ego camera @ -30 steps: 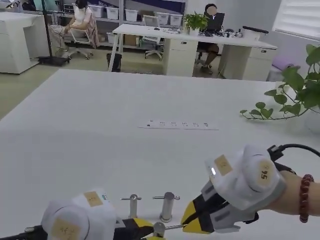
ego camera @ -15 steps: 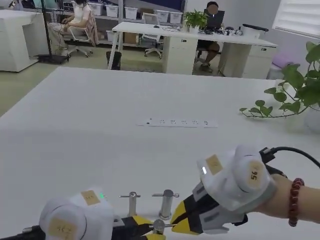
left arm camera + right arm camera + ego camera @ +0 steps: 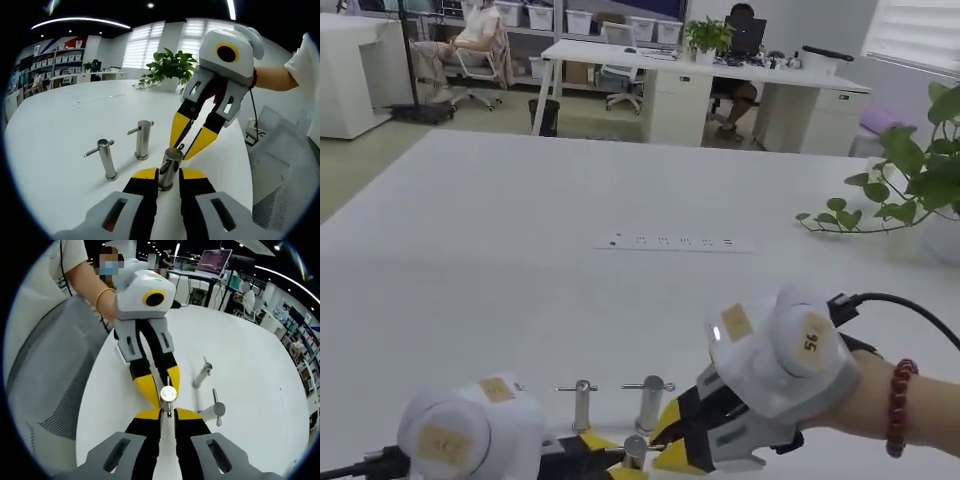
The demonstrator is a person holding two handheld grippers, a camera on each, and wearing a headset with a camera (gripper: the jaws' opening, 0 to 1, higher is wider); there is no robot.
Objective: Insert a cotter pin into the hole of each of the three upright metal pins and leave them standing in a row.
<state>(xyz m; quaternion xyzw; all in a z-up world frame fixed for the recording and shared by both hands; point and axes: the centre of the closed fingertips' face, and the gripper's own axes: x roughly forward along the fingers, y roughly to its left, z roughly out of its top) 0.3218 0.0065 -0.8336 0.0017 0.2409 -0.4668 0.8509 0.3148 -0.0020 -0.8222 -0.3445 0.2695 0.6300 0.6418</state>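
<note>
Three upright metal pins stand on the white table. The far two pins each carry a cotter pin through the head; the left gripper view shows them as well. My left gripper is shut on the nearest pin low on its shaft. My right gripper is shut on a thin cotter pin, its tip at that pin's head. In the head view the right gripper meets the left gripper at the near pin.
A power strip lies mid-table. A potted plant trails over the right edge. Beyond the table are desks and seated people. A cable runs from my right gripper.
My right gripper has shifted left, bringing the cotter pin closer into the near pin's head. The left gripper stays clamped on that pin. The head camera has tilted slightly.
</note>
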